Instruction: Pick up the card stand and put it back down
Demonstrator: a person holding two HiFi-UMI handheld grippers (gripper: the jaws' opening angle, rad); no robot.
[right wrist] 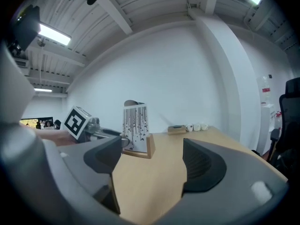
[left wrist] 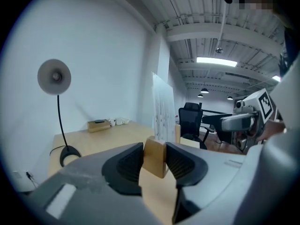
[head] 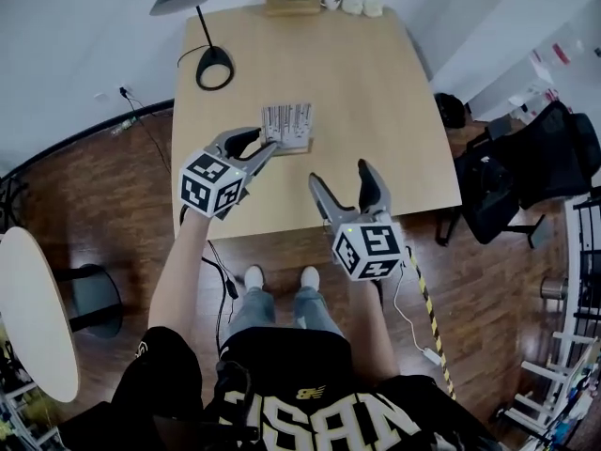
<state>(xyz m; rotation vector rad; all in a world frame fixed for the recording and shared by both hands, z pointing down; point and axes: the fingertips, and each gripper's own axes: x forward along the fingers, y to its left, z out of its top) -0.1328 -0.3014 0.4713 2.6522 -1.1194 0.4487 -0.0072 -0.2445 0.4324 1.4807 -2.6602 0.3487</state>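
Here the left gripper's (left wrist: 154, 161) ribbed pads (left wrist: 127, 165) pinch the wooden card stand (head: 289, 127).

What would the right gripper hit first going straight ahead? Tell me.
The way looks free: the right gripper points over bare table, passing right of the card stand. Depth is unclear.

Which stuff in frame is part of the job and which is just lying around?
In play:
- card stand, its wooden base clamped in the left tongs
- right tongs, open and empty

Lying about:
- desk lamp
- wooden box
- white cups
- office chair
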